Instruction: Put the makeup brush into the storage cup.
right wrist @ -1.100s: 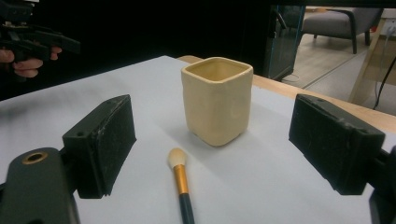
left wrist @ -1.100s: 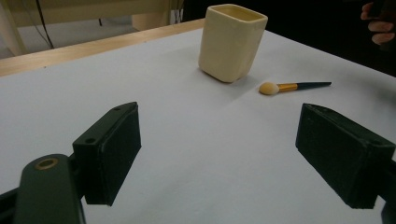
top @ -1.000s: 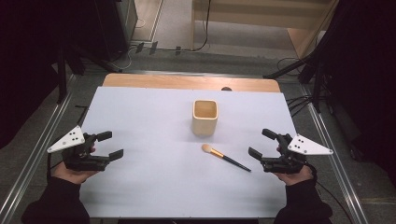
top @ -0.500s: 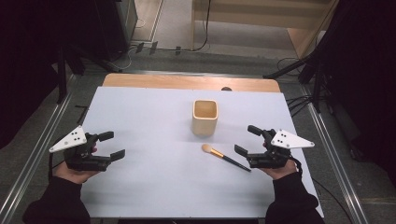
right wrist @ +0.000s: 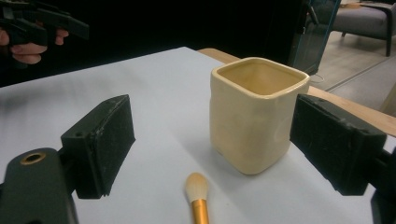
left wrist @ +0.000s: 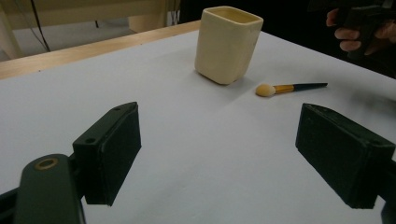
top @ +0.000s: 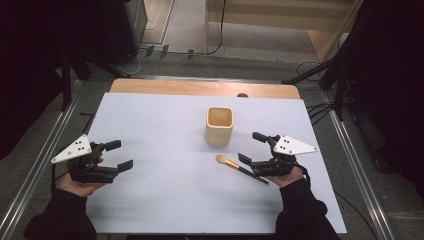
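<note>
White covering spreads bare across the worktop (top: 165, 135) around the left gripper (top: 116, 155), open and empty near the left edge, while mid-table a cream square cup (top: 219, 125) stands upright beside a gold-ferruled, black-handled makeup brush (top: 242, 169), its handle just at the open, empty right gripper (top: 254, 148).

The right gripper (top: 255, 147) is hovering open-jawed over the makeup brush (top: 241, 168) handle, beside the cream cup (top: 219, 126); the left gripper (top: 118, 154) is resting apart.
</note>
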